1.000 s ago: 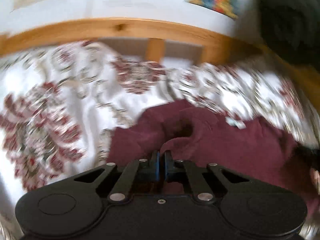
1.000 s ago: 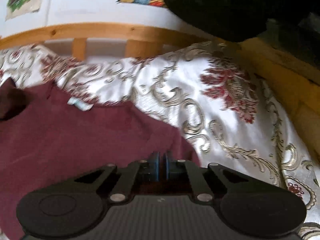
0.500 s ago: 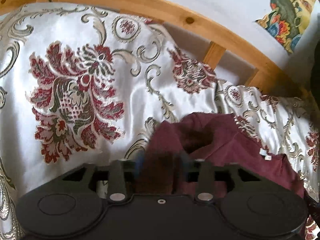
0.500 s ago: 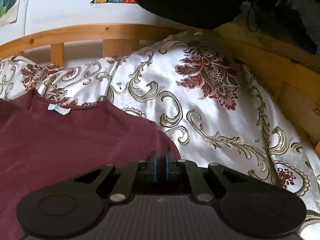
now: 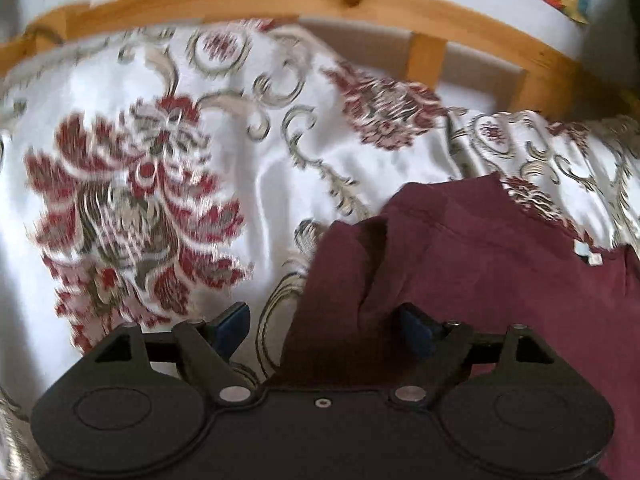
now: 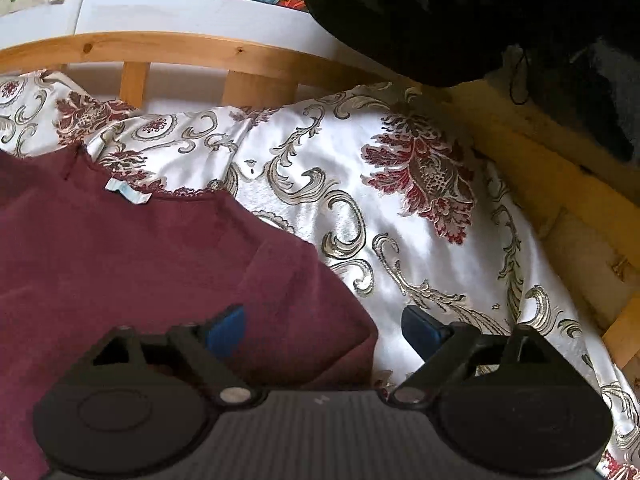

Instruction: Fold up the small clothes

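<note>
Both grippers have just been opening: left gripper (image 5: 324, 328) and right gripper (image 6: 324, 326) fingers stand wide, maroon garment (image 6: 120, 248) lying loose between them on the bedspread (image 6: 400, 248), nothing pinched. Looks like release after laying it out; next needs a fresh edge grip to fold. Only left view shows the rumpled sleeve (image 5: 360, 264); right shows the label (image 6: 126, 192).

floral satin bedspread (image 6: 400, 216), wooden bed rail (image 6: 160, 46), perhaps a dark bag (image 6: 440, 12).

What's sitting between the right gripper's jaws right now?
In the right wrist view, the right gripper has just opened its jaws; a corner of the maroon garment lies loose between them, on the patterned bedspread.
</note>
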The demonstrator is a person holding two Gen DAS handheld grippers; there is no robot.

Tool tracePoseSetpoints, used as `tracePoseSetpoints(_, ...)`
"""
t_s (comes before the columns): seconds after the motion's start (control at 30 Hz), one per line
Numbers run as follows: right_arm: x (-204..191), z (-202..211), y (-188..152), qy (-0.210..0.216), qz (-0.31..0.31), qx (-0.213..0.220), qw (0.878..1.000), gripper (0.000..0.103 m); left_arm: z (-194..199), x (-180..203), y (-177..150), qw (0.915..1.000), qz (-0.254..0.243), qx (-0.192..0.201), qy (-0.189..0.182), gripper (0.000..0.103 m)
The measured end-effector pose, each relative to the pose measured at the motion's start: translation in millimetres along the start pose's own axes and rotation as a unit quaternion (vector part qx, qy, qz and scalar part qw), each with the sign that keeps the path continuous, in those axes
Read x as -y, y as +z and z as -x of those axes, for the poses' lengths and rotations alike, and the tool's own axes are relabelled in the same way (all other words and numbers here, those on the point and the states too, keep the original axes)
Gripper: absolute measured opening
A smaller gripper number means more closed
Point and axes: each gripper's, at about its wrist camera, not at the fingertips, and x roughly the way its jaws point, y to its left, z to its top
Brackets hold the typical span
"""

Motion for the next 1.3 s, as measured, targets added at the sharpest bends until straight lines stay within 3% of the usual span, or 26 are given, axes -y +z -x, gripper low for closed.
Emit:
tracePoseSetpoints(0.07, 3.1, 2.1, -0.1, 0.011, -0.011, 0.009, 1.000, 0.101, -4.6, -4.7, -0.4, 0.9998, 0.017, -0.007, 0.000, 0.087)
tracePoseSetpoints(0.2, 0.5, -2.6, -1.7, 0.031, -0.011, -0.012, 0.999, 0.102, -5.2, -12.4, -0.2, 0.9988, 0.045, -0.017, -0.011, 0.088)
tracePoseSetpoints(0.3, -3.7, -16.2, -7.7, 0.003, 0.009, -0.052, 0.999, 0.102, -7.1, -18.5, -1.9, 0.9974, 0.065, -0.027, -0.015, 0.092)
tracePoseSetpoints(0.37, -0.2, -19.3, -10.8, -0.006, 0.008, -0.053, 0.999, 0.102, -8.4, -20.5, -3.3, 0.9970, 0.070, -0.030, -0.016, 0.094)
tracePoseSetpoints(0.67, 34.5, -4.7, -14.6, -0.010, -0.099, -0.054, 0.994, 0.102, 0.7, -27.1, -5.9, 0.9957, 0.082, -0.038, -0.018, 0.094)
tracePoseSetpoints(0.77, 44.7, -1.9, -18.2, -0.042, -0.114, -0.066, 0.990, 0.103, 8.8, -31.1, -6.8, 0.9949, 0.090, -0.043, -0.015, 0.095)
tracePoseSetpoints(1.1, 58.9, 24.2, -30.9, -0.033, -0.146, -0.054, 0.987, 0.103, 42.0, -43.0, -17.7, 0.9949, 0.085, -0.053, 0.017, 0.102)
tracePoseSetpoints(1.3, 69.2, 45.2, -37.1, -0.033, -0.190, -0.063, 0.979, 0.103, 54.1, -49.9, -26.1, 0.9930, 0.094, -0.068, 0.023, 0.102)
